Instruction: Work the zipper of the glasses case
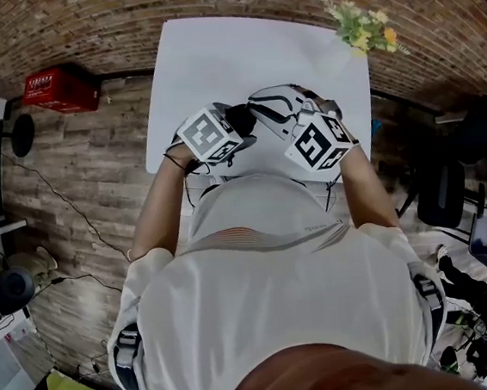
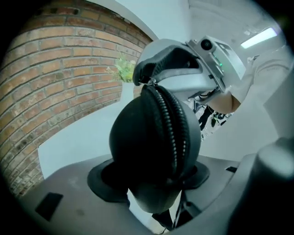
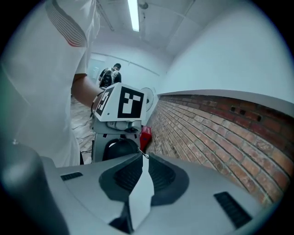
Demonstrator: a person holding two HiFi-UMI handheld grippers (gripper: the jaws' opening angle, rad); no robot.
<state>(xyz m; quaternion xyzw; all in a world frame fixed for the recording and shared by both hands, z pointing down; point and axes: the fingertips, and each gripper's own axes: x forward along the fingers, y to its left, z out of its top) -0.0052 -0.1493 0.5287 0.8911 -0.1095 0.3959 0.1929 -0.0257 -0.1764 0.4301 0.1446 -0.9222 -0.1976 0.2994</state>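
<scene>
So far: the left gripper (image 2: 154, 181) has its fingers spread wide and clamped on the sides of the glasses case (image 2: 138, 142), which is held just above the near edge of the desk (image 1: 237, 52).
Zipper (image 2: 172, 128): the teeth look meshed along the whole visible seam.
Right gripper (image 3: 143, 158): the fingers are pressed almost together, pinching the zipper pull (image 3: 144, 154) at the top of the case.
Left to do: probably the whole run of the slider.
Case: black, matte, a rounded shell.
Teeth: chunky, dark, curving over the dome.
Pull: small, metallic.
Desk: white, smooth.

The glasses case (image 2: 138, 147) looks matt black with a ribbed zipper (image 2: 172, 133); the wall (image 2: 50, 87) is rough brick.
</scene>
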